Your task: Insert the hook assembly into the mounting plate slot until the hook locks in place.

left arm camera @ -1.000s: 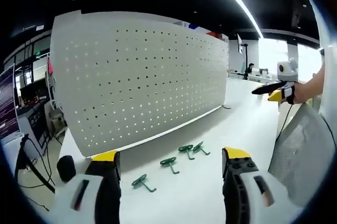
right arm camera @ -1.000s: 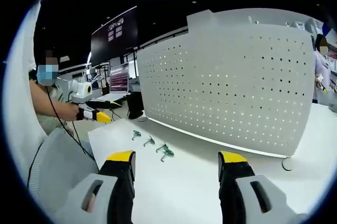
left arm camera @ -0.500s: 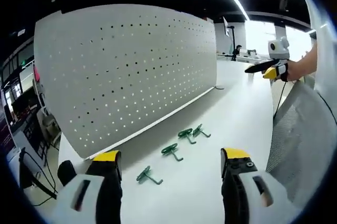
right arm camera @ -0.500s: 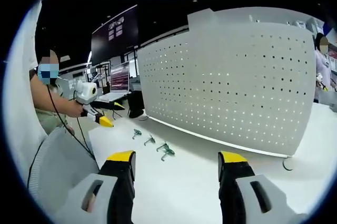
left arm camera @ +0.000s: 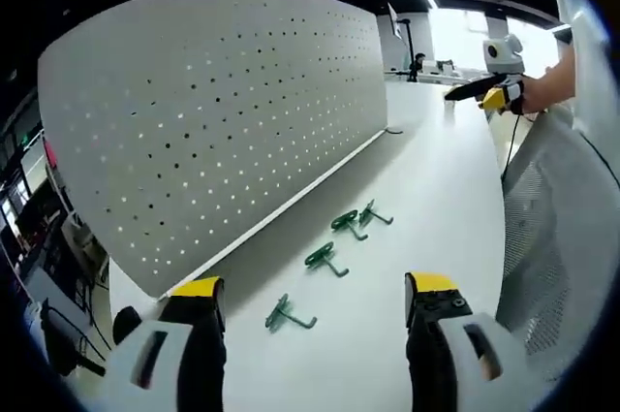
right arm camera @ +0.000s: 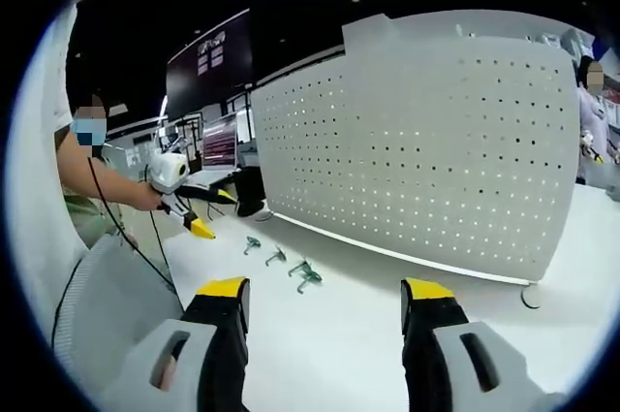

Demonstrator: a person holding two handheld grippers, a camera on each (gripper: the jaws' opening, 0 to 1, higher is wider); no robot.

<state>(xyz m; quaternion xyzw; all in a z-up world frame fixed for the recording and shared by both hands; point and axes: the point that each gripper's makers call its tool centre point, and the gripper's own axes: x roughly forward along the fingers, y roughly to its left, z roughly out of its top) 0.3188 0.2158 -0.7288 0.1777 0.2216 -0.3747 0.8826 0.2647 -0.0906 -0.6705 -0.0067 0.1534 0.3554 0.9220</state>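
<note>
Your left hand-held gripper point(left arm camera: 312, 301) is wide open and holds nothing; so is your right hand-held gripper point(right arm camera: 325, 305). Four green hooks point(left arm camera: 325, 259) lie in a row on the white surface point(left arm camera: 436, 199), along the foot of the upright pegboard point(left arm camera: 213, 111) (near its left end, apart from both grippers).

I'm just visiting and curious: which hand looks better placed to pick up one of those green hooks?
Probably the left gripper: the green hooks lie just beyond its open fingers, while they look farther from the right gripper.
</note>
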